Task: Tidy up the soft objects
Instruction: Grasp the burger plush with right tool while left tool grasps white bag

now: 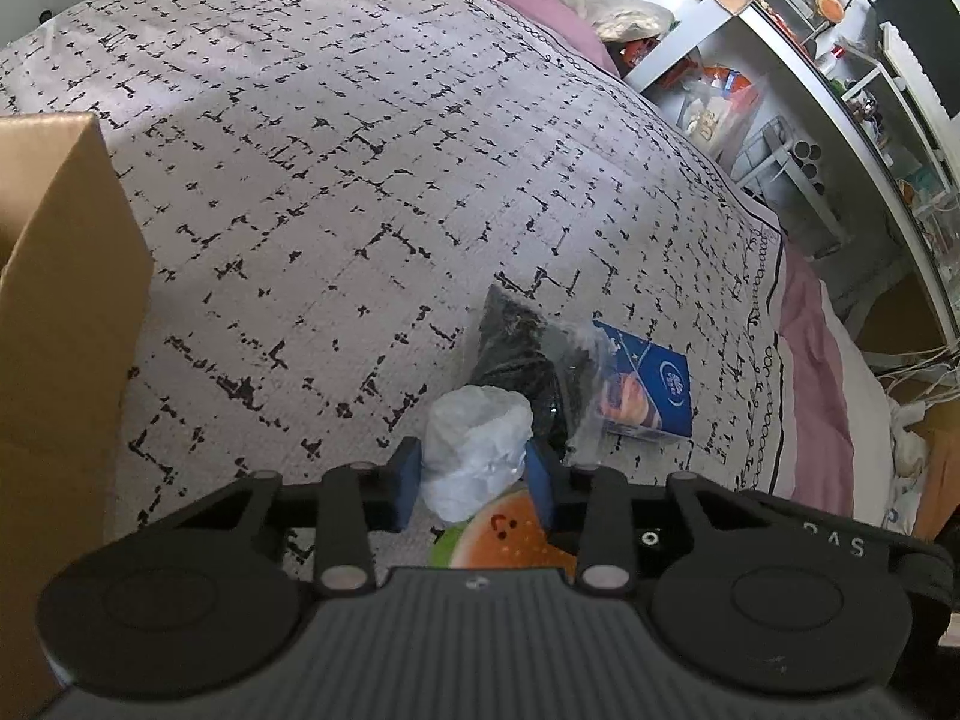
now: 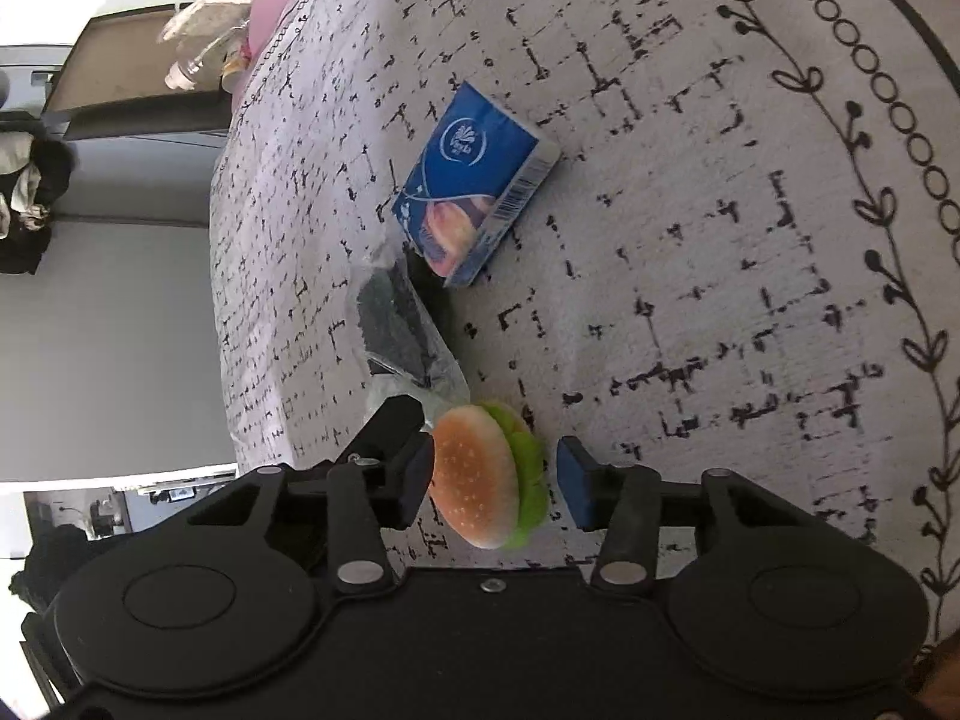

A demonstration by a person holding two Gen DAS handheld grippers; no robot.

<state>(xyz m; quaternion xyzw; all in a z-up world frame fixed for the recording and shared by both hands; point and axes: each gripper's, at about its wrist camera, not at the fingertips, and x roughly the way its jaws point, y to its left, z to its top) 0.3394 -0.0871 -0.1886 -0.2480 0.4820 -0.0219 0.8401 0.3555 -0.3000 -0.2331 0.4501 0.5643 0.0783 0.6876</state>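
Basically you're early on: left tool point(image 1: 474, 477) is pinched on the white bag point(image 1: 477, 450), right tool point(image 2: 495, 483) half-open round the burger toy point(image 2: 480, 474), w/ dark pouch point(image 1: 522, 360) & tissue pack point(image 2: 480, 180) on the bed point(image 1: 300, 180), box point(image 1: 54, 300) nearby.

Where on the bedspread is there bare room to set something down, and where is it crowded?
Free: the wide stretch of bedspread between the cardboard box and the pink pillow. Crowded: the near corner, where the white wrapped bundle, burger toy, dark bagged item and blue tissue pack cluster, both grippers there.
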